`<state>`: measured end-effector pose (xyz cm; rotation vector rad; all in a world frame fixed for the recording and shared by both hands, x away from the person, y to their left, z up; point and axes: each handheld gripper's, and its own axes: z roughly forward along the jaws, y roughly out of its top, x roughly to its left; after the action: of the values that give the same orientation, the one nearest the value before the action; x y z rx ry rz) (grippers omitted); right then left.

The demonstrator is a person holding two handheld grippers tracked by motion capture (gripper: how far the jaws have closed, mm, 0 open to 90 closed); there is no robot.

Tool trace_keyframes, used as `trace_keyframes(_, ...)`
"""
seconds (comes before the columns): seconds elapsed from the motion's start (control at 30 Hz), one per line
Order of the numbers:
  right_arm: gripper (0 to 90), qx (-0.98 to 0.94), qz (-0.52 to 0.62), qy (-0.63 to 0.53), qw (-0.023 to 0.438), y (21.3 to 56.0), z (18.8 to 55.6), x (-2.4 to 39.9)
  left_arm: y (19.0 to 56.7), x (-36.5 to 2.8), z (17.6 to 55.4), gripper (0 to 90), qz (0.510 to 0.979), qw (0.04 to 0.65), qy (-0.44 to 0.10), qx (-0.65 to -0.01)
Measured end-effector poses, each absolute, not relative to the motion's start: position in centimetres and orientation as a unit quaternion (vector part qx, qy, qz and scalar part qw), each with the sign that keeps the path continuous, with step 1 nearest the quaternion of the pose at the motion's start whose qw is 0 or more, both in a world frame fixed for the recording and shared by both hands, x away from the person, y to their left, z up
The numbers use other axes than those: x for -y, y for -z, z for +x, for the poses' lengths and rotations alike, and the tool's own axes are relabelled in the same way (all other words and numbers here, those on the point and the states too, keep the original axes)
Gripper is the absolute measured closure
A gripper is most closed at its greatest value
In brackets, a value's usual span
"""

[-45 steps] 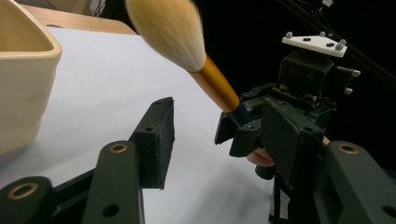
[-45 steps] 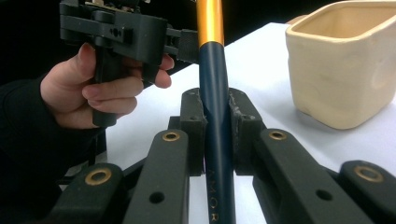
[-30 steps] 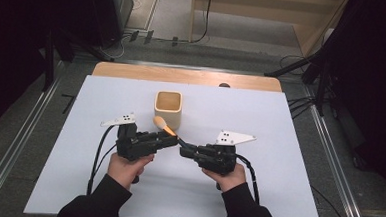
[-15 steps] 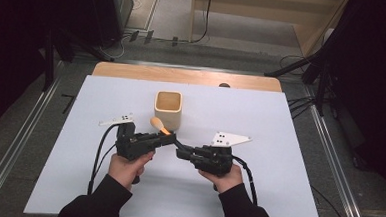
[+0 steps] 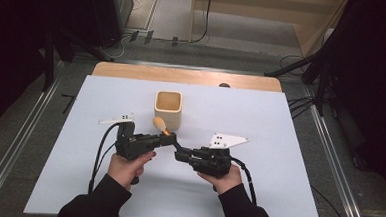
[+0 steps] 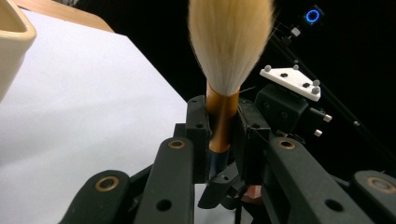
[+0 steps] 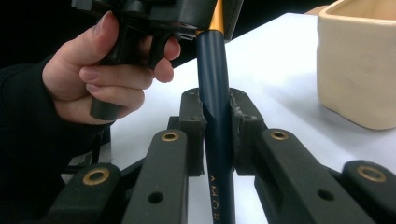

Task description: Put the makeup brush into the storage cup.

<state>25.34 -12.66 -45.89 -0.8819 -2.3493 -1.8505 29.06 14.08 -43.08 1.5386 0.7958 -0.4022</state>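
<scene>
Brush (image 6: 223, 116): soft pale bristles, glossy gold metal-look ferrule, smooth dark glossy handle. Cup (image 5: 168, 107): matt cream, ceramic-looking. Table sheet (image 5: 280, 123): smooth matt white.

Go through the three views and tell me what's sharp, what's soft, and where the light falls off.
High view: white table cover evenly lit, surroundings drop to near black, cup fairly crisp. Left gripper view: brush bristles bright and slightly soft, gold ferrule sharper, background black. Right gripper view: the dark handle and the near tool are sharp, the cup at the right edge is mildly blurred, and the hand is well lit.
</scene>
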Motion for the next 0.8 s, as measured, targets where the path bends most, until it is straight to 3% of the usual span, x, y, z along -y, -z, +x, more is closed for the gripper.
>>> trace_keyframes(0.2, 77.2, 0.756, -0.279, 0.592, 0.016, 45.9, 25.3, 12.7, 42.9, -14.1, 29.1, 79.7, 0.679, 0.624, 0.182, -0.341)
trace_keyframes(0.4, 61.7, 0.763, -0.270, 0.588, 0.010, 45.8, 25.3, 12.5, 42.8, -14.3, 29.2, 79.8, 0.683, 0.621, 0.182, -0.339)
trace_keyframes(0.5, 47.5, 0.766, -0.262, 0.586, 0.016, 45.8, 25.4, 12.4, 42.6, -14.5, 29.2, 79.7, 0.685, 0.621, 0.182, -0.334)
trace_keyframes(0.8, 29.3, 0.765, -0.265, 0.588, 0.001, 45.5, 25.5, 13.1, 41.6, -15.1, 29.3, 79.7, 0.710, 0.606, 0.165, -0.319)
